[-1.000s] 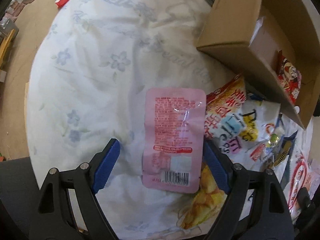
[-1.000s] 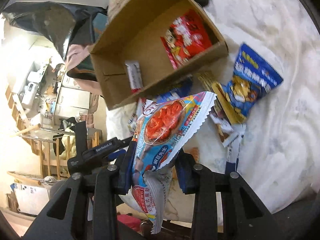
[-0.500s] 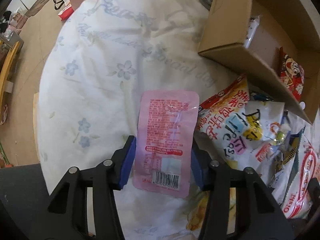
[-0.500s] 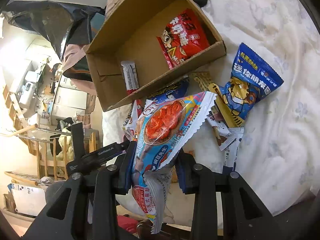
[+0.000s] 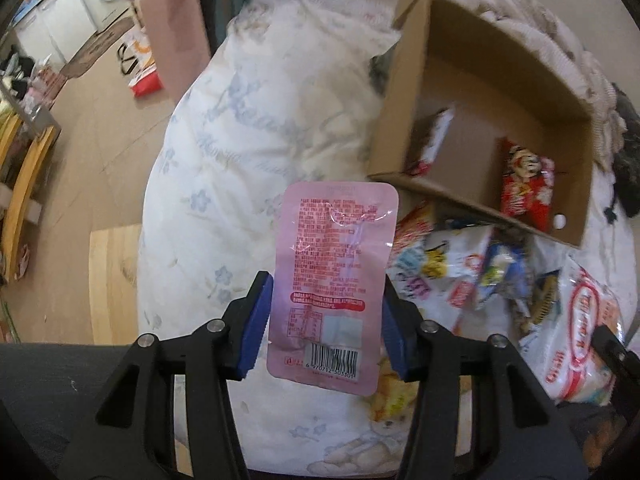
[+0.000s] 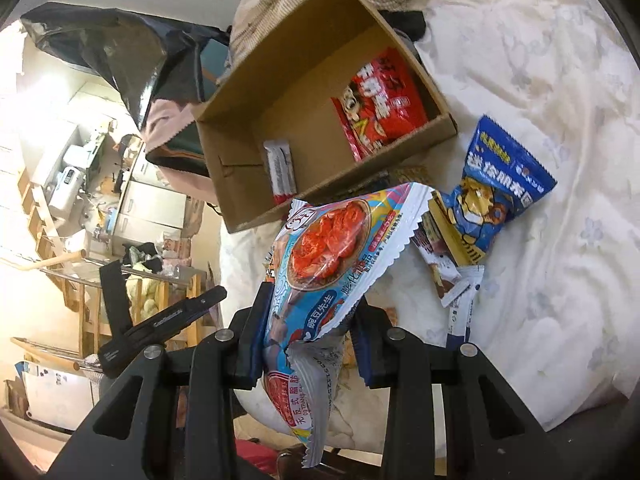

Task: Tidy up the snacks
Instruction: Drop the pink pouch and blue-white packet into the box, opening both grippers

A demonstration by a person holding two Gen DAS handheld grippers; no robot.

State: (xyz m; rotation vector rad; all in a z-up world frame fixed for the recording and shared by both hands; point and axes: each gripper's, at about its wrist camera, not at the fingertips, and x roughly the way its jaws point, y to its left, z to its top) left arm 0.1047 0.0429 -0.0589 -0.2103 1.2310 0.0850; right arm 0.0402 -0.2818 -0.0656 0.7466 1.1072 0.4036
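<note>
Pink packet (image 5: pixel 334 276) now lifted off quilt (image 5: pixel 240 152), near box (image 5: pixel 404 120) edge.

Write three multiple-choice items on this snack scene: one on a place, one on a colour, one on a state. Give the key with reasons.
1. Where is the red packet?
A. in the box
B. on the floor
C. in the right tool

2. What colour is the pouch in the left tool?
A. green
B. pink
C. black

3. What is the right tool doing?
A. hanging open, holding nothing
B. pressing on the box
C. gripping a chip bag

Key: 1 A, it lies on the box floor; 2 B, the pouch is pink with a barcode; 3 C, both fingers clamp the bag.
</note>
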